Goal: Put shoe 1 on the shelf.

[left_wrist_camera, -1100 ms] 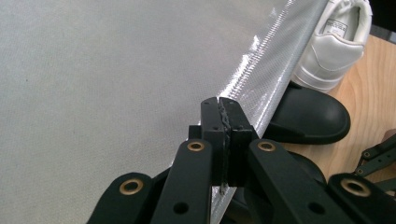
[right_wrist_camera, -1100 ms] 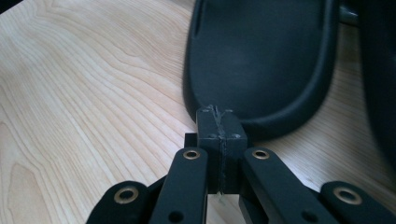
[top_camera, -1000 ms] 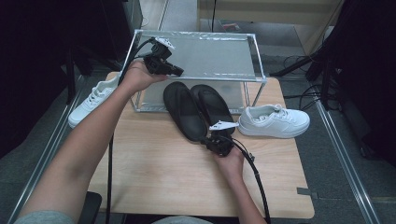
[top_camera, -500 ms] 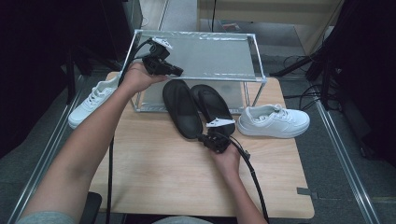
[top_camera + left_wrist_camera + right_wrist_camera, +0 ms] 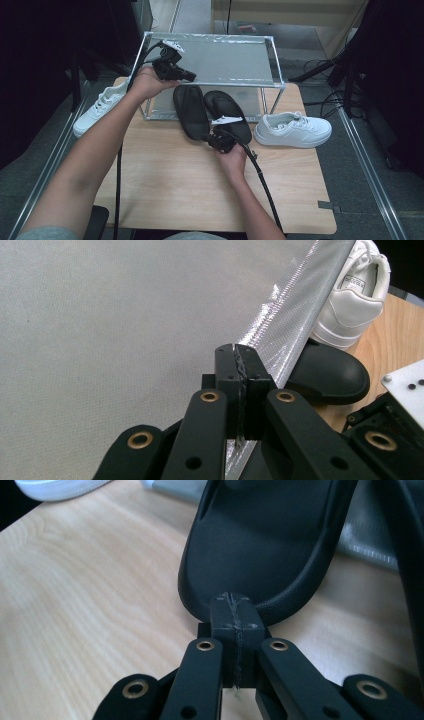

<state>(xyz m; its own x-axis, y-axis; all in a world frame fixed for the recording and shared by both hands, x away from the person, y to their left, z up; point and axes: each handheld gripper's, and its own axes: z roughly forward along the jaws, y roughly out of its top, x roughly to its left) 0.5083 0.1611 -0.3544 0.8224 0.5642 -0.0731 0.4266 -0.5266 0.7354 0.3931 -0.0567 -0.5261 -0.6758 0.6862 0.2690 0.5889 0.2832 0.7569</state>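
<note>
The right tool (image 5: 214, 139) sits low over the middle of the counter (image 5: 165, 185), its jaws pressed together with nothing between them, as the right gripper view shows; their tips are right at the heel rim of the left black slipper (image 5: 191, 111), close enough that I cannot tell whether they touch it. That slipper lies flat on the wood with its heel toward the person and its toe reaching under the front edge of the metal rack (image 5: 272, 55). The second black slipper (image 5: 227, 114) lies just beside it on the right, angled the same way, its toe also at the rack's front rail. The left tool (image 5: 189, 77) is held up over the rack's front left corner, above the grey mesh top, and its jaws are likewise closed on nothing; in the left gripper view they hang over the mesh shelf close to its shiny front rail. The rack stands along the far edge of the counter. A white sneaker (image 5: 292, 131) rests on the wood at the right, near the rack's right front leg and just apart from the second slipper. Another white sneaker (image 5: 100, 107) lies at the counter's far left edge, beside the rack's left end, partly overhanging the edge.
</note>
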